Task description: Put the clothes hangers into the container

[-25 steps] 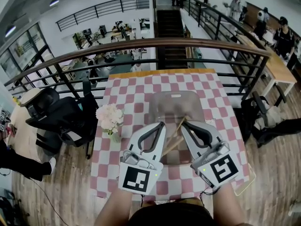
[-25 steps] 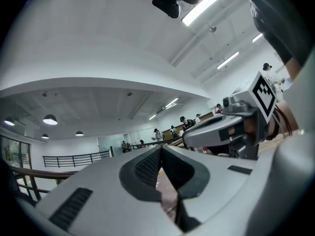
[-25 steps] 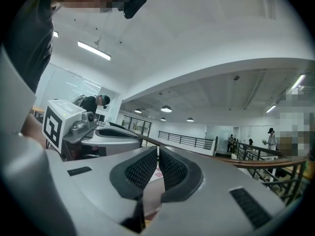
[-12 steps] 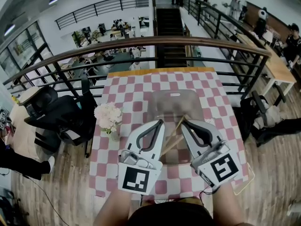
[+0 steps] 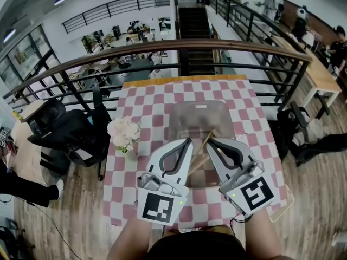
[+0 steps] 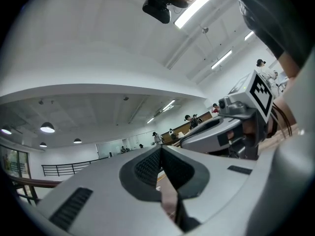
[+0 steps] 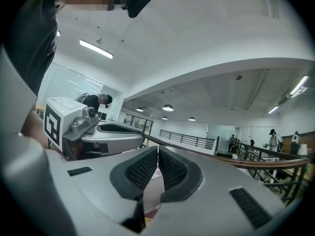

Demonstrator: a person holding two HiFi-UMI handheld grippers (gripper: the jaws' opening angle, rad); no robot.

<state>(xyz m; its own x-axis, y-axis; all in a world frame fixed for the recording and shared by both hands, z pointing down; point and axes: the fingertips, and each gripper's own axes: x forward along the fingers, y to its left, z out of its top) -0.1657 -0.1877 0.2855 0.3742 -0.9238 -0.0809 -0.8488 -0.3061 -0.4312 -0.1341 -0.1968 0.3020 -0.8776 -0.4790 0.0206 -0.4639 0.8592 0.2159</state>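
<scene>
Checkered table (image 5: 157, 99), clear container (image 5: 201, 118) at its middle. Left gripper (image 5: 187, 142) and right gripper (image 5: 212, 143) side by side at container's near end, both level, jaws together, nothing clamped. Wooden hangers (image 5: 201, 155) lie slanted between grippers, over container's near part; inside or propped on rim — cannot tell. No other hangers visible on cloth. Judgement: placing likely done or nearly so — perhaps settling hangers fully in remains.

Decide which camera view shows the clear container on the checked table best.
The head view: it looks down into the clear container, showing most of its outline. The left gripper view and right gripper view look level at ceiling and railings; the container cannot be made out there.
</scene>
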